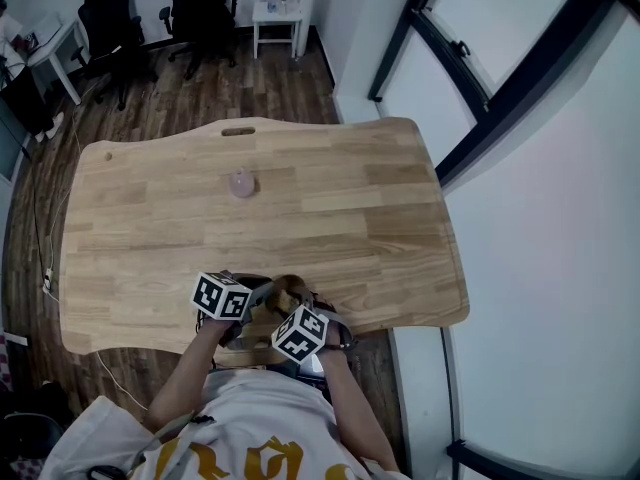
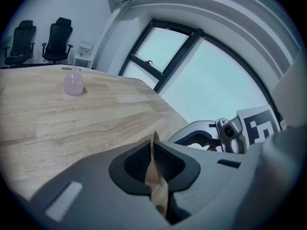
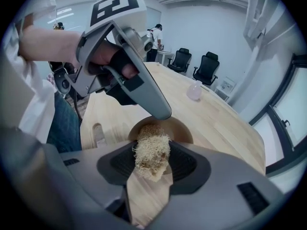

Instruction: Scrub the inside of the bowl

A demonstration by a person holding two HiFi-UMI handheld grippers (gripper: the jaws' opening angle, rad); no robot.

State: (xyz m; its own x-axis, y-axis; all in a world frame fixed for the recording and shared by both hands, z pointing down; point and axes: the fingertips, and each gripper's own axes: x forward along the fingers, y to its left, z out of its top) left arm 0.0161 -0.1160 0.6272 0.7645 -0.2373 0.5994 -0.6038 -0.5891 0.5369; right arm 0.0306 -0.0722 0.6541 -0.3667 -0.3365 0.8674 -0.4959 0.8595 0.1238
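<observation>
Bowl (image 3: 180,130): a brown, thin-walled bowl that looks wooden, standing at the near edge of the table (image 1: 330,218), right in front of the person.
Left gripper (image 2: 154,163): its fingers are closed on the bowl's thin rim, which shows as a narrow brown edge pinched between the pads.
Right gripper (image 3: 152,163): its fingers are clamped on a scrubber (image 3: 151,150), a pale, stringy wad that sticks out past the tips, just at the bowl's mouth above the table's near edge.
Vase (image 1: 243,182): small and pink, near the middle of the table, well apart from the work.
How the bowl will likely handle: light and stiff, so it may skate or tip on the smooth table once pressed. The pinch on the rim seems the right hold, on the side away from the scrubber.
How the scrubber will likely handle: soft, springy and light; it should flatten against the wall and could pull free if the grip is shallow.
Step in hand, as I judge it: bracing the bowl with the scrubber poised to go inside.
</observation>
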